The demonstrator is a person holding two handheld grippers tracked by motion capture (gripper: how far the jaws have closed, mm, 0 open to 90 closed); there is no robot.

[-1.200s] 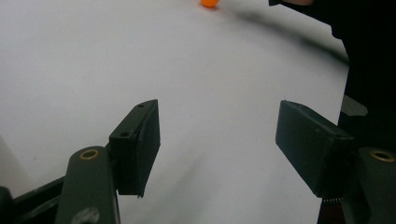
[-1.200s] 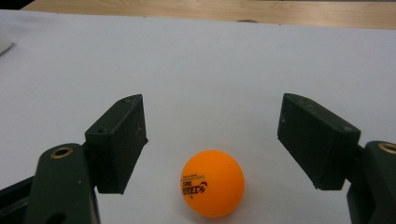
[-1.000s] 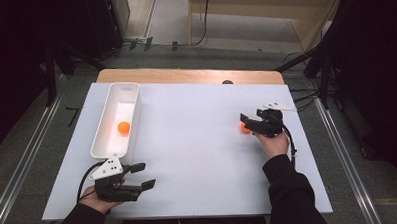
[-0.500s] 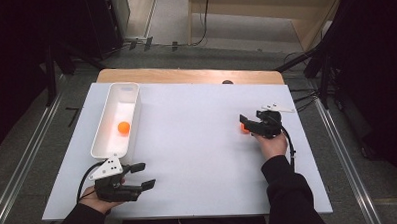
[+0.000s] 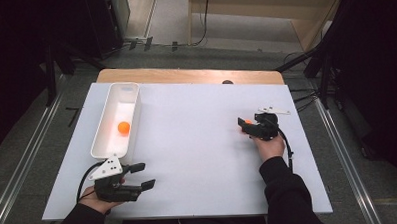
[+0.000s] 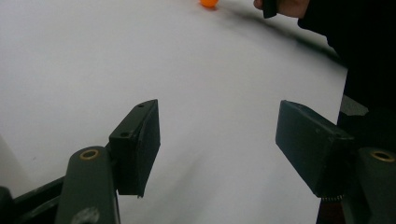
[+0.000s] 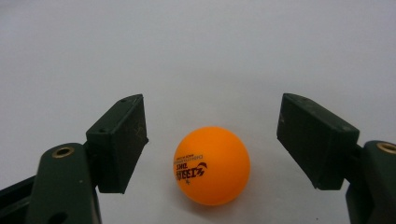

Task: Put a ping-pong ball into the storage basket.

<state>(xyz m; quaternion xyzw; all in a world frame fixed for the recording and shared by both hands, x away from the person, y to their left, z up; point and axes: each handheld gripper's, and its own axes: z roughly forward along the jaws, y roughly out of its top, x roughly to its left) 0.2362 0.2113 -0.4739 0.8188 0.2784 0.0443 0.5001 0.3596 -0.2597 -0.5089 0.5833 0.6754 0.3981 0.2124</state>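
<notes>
An orange ping-pong ball with black print lies on the white table between the jaws of my right gripper, which stand open with gaps on both sides of it. In the high view that gripper sits at the right of the table with the ball peeking out at its tip. A second orange ball rests inside the white tray at the left. My left gripper lies near the front left edge, open with nothing between its pads. The far ball appears at the top of the left gripper view.
The white sheet covers most of a wooden table. Dark stands and cables surround the table. The person's right hand and dark sleeve occupy the right side of the left gripper view.
</notes>
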